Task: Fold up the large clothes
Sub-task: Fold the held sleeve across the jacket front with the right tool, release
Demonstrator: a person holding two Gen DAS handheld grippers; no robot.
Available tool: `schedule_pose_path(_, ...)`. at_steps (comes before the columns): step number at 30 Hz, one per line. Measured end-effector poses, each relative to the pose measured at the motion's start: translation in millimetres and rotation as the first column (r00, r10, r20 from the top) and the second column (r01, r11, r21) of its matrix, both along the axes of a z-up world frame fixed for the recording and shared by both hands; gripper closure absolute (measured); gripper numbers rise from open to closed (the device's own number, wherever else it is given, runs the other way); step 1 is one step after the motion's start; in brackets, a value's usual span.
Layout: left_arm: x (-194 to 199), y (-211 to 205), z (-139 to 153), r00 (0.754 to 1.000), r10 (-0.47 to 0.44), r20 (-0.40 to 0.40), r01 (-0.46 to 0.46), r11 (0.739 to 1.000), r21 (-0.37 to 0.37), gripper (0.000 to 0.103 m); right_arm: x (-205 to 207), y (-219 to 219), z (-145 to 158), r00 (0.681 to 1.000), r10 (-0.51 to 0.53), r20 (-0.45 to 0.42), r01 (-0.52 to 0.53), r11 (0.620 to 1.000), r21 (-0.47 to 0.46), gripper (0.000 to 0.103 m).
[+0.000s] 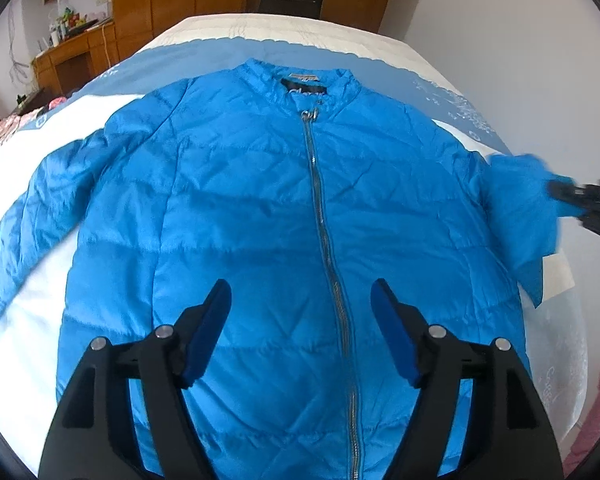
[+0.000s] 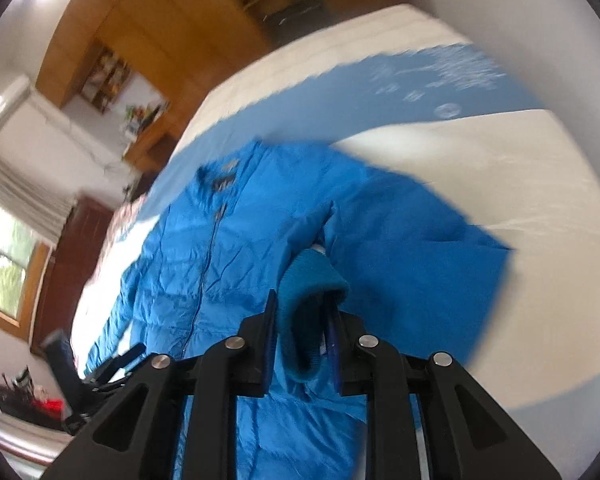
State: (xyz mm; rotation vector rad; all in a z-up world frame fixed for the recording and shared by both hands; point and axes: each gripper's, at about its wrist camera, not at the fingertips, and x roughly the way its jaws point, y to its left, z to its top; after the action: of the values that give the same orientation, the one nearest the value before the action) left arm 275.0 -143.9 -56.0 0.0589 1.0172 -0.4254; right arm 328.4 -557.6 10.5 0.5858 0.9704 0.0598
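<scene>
One big blue jacket [image 1: 260, 208] lies flat and zipped on the bed [image 1: 380, 40]. My right claw [image 2: 304, 320] pinches its knit cuff [image 2: 312, 280]. My left claw [image 1: 300, 320] is spread wide above the jacket's front, holding nothing.

My left gripper [image 1: 300, 320] hangs above the blue jacket [image 1: 240, 200] with nothing between its spread jaws. White bed cover [image 1: 32, 280] lies bare beside the flat sleeve [image 1: 16, 236], giving me room there. The other sleeve [image 1: 524, 196] is lifted, blocking that side, with the wall [image 1: 520, 40] close behind.
</scene>
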Motion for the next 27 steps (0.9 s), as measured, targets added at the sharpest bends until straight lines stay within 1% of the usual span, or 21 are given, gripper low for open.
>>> schedule_pose_path(3, 7, -8, 2, 1.0, -0.023, -0.005, 0.023, 1.0, -0.008, 0.028, 18, 18, -10, 0.998, 0.067, 0.003, -0.067, 0.998, 0.008, 0.081)
schedule_pose_path(4, 9, -11, 1, 0.999, -0.03, -0.012, 0.03, 0.999, -0.015, 0.028, 21, 21, -12, 0.996, 0.09, 0.011, -0.09, 0.996, 0.021, 0.077)
schedule_pose_path(5, 10, -14, 1, 0.999, -0.043, -0.021, 0.042, 0.999, -0.026, 0.028, 22, 25, -11, 0.992, 0.123, 0.029, -0.124, 0.991, 0.053, 0.074)
schedule_pose_path(7, 11, -24, 2, 0.997, -0.075, -0.036, 0.073, 0.996, -0.051, 0.028, 27, 29, -7, 0.985, 0.156, 0.07, -0.162, 0.982, 0.094, 0.071)
schedule_pose_path(9, 9, -36, 5, 0.992, -0.117, -0.039, 0.114, 0.99, -0.086, 0.024, 17, 22, 3, 0.98, 0.163, 0.116, -0.175, 0.98, 0.098, 0.071)
schedule_pose_path(11, 8, -50, 8, 0.985, -0.166, -0.046, 0.16, 0.98, -0.12, 0.021, 7, 11, 12, 0.98, 0.138, 0.141, -0.151, 0.984, 0.089, 0.07)
schedule_pose_path(14, 7, -73, 8, 0.972, -0.227, -0.069, 0.213, 0.963, -0.163, 0.019, -15, -24, 20, 0.987, 0.042, 0.156, -0.057, 0.994, 0.095, 0.069)
schedule_pose_path(15, 8, -82, 8, 0.965, -0.249, -0.077, 0.232, 0.956, -0.182, 0.017, -22, -33, 22, 0.987, 0.017, 0.162, -0.033, 0.995, 0.091, 0.069)
schedule_pose_path(16, 8, -91, 7, 0.962, -0.262, -0.079, 0.244, 0.952, -0.183, 0.015, -31, -43, 23, 0.987, -0.018, 0.16, 0.006, 0.997, 0.074, 0.069)
schedule_pose_path(17, 9, -98, 6, 0.962, -0.261, -0.081, 0.245, 0.955, -0.165, 0.015, -37, -51, 23, 0.987, -0.047, 0.151, 0.039, 0.998, 0.056, 0.069)
schedule_pose_path(19, 15, -110, -2, 0.969, -0.228, -0.1, 0.218, 0.971, -0.102, 0.014, -52, -68, 18, 0.986, -0.106, 0.128, 0.104, 0.994, 0.024, 0.068)
schedule_pose_path(21, 22, -114, -11, 0.976, -0.173, -0.135, 0.167, 0.984, -0.059, 0.014, -64, -82, 5, 0.985, -0.144, 0.091, 0.142, 0.989, 0.029, 0.068)
schedule_pose_path(23, 27, -110, -18, 0.978, -0.134, -0.162, 0.124, 0.99, -0.067, 0.014, -71, -92, -12, 0.985, -0.167, 0.051, 0.165, 0.985, 0.052, 0.068)
schedule_pose_path(25, 29, -101, -21, 0.981, -0.103, -0.162, 0.092, 0.993, -0.072, 0.014, -77, -101, -31, 0.983, -0.183, 0.016, 0.181, 0.98, 0.08, 0.067)
schedule_pose_path(27, 36, -99, -24, 0.978, -0.108, -0.179, 0.087, 0.989, -0.121, 0.014, -80, -110, -49, 0.981, -0.193, -0.011, 0.193, 0.973, 0.128, 0.067)
